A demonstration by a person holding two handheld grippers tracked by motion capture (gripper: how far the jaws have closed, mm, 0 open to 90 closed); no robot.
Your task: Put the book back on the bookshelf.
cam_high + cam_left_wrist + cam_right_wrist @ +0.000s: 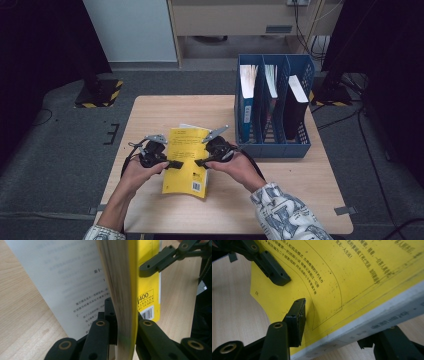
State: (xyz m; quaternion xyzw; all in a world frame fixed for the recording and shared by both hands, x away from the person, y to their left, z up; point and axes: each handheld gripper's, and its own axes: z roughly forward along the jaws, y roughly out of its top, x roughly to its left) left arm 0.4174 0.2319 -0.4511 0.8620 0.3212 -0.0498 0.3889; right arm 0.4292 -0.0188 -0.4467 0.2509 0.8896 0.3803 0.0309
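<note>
The left tool (176, 164) pinches the yellow book (187, 159) at its left edge; in the left gripper view its two black jaws are pressed onto the block of pages and the yellow cover from either side, with one white printed page fanned away on the far side. The right tool (198, 162) sits at the book's opposite edge. In the right gripper view one of its jaws lies over the yellow cover and the other sits below the white spine side, so the book is between them; whether both pads press on it cannot be told.

The book is held just above the light wooden tabletop (295, 185), in front of the person and between both hands, its barcode corner towards the person.

To the right and farther back on the tabletop stands a blue file rack (272, 145) with three compartments; a blue book (246, 100) stands in the left one, a black book (296, 107) in the right one, and a thinner one in the middle.
</note>
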